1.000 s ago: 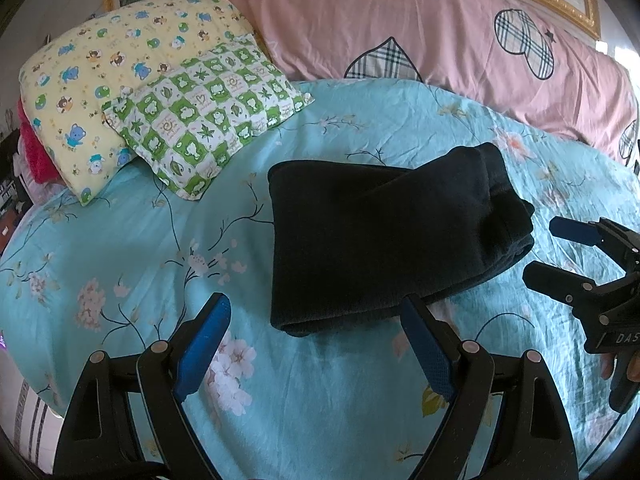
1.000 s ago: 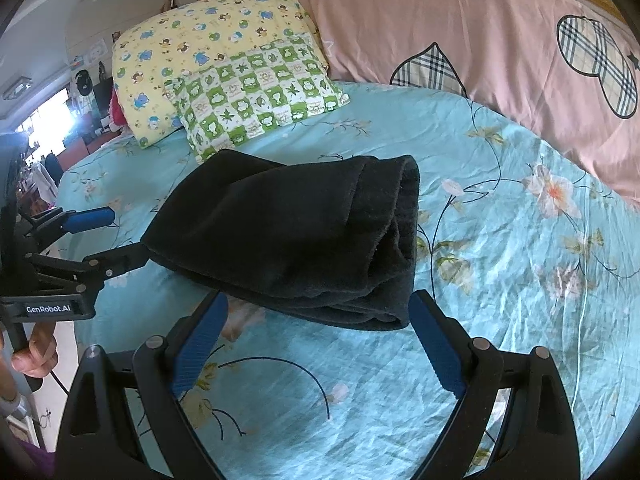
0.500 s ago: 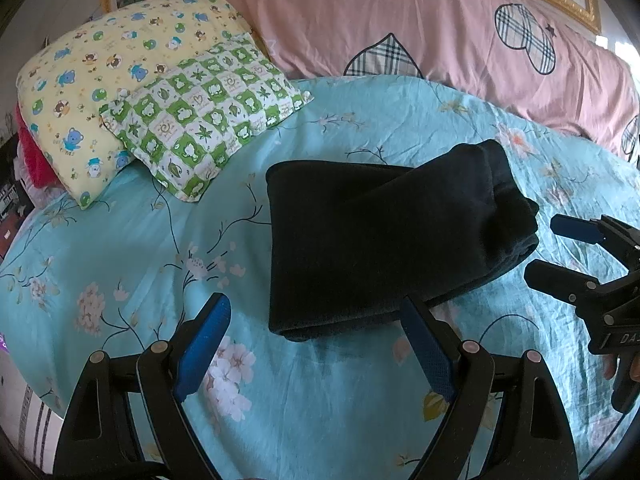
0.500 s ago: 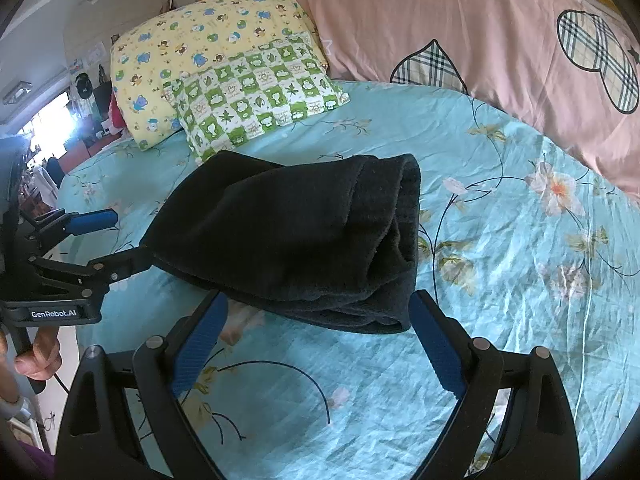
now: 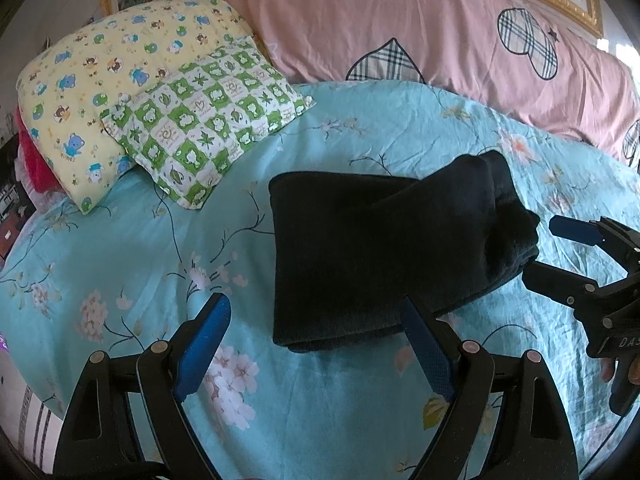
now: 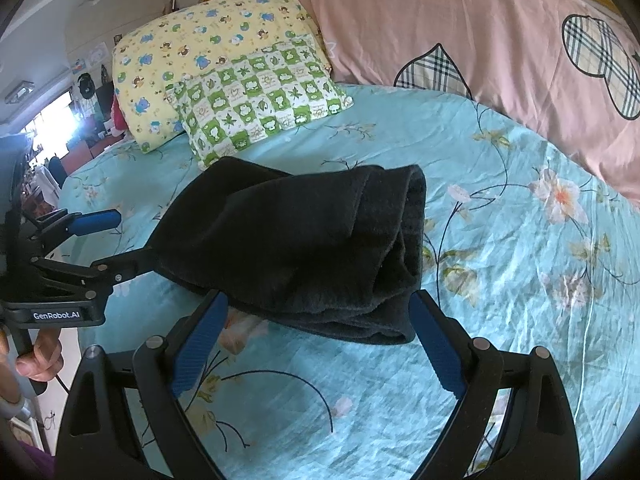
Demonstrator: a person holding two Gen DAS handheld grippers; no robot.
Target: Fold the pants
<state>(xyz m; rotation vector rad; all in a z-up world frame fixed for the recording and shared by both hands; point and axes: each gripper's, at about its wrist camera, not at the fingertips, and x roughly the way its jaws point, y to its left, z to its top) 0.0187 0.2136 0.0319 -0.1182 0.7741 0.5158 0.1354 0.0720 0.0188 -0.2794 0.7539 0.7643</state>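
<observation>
The black pants (image 5: 384, 248) lie folded into a thick bundle on the teal floral bedsheet (image 5: 120, 260). My left gripper (image 5: 312, 312) is open at the bundle's near edge, and its right finger (image 5: 424, 344) is just in front of the cloth. In the right wrist view the pants (image 6: 304, 240) show their rolled end. My right gripper (image 6: 318, 304) is open there, one finger on either side of the near corner, and holds nothing. Each gripper shows in the other's view: the right gripper (image 5: 542, 251) and the left gripper (image 6: 132, 236), both open beside the bundle.
A yellow cartoon pillow (image 5: 100, 80) and a green checked pillow (image 5: 208, 120) lie at the back left. A pink quilt (image 5: 400, 32) with plaid hearts runs along the back. A hand (image 6: 36, 356) holds the left gripper's handle. The bed's edge is at the lower left.
The pants sit slightly lower in both views, so both grippers have edged a little closer. Both grippers stay open and the bundle has not moved.
</observation>
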